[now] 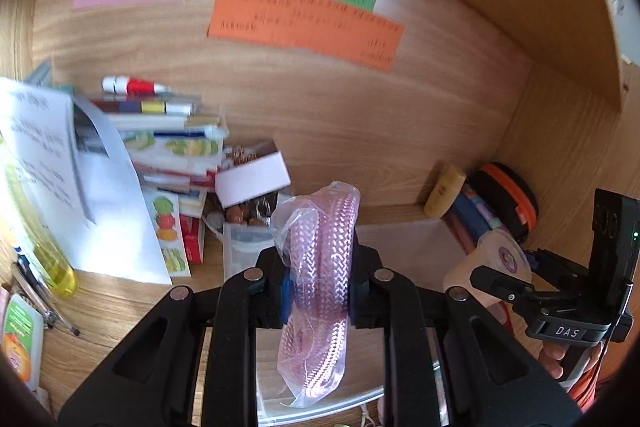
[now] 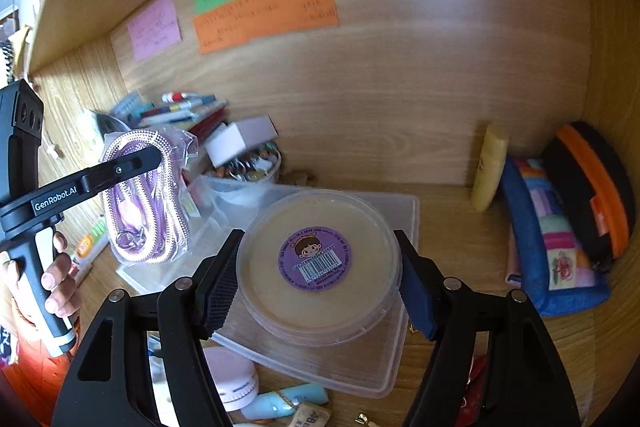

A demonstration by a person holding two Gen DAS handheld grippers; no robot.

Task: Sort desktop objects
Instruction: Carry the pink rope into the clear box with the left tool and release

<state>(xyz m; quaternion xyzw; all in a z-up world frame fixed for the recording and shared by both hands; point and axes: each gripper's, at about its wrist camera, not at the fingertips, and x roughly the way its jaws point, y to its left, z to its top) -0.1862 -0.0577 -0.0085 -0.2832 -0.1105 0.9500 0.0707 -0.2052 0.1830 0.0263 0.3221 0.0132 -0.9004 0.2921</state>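
Left wrist view: the left hand-held gripper point(image 1: 320, 287) is closed nearly fully on a bagged cord point(image 1: 320, 267), a pink braided cable coiled inside a thin, crinkled clear plastic bag; its long axis stands roughly upright between the pads. Just beyond it lies a clear plastic tray point(image 1: 412, 239) on the wooden worktop point(image 1: 120, 307), with a leaning stack of books and boxes point(image 1: 172, 155) to the tray's left. Right wrist view: the right hand-held gripper point(image 2: 318, 283) stands about half open, its ribbed pads pressed on both sides of a round lidded tub point(image 2: 320, 259), translucent and smooth, with a purple barcode sticker on the lid. The tub sits directly over the tray, and whether it rests on it cannot be told. A blue patchwork pouch point(image 2: 552, 247) and an orange-trimmed black case point(image 2: 596, 183) lie to the tray's right. In judgement, both held items sit near the tray, the tub the nearer.
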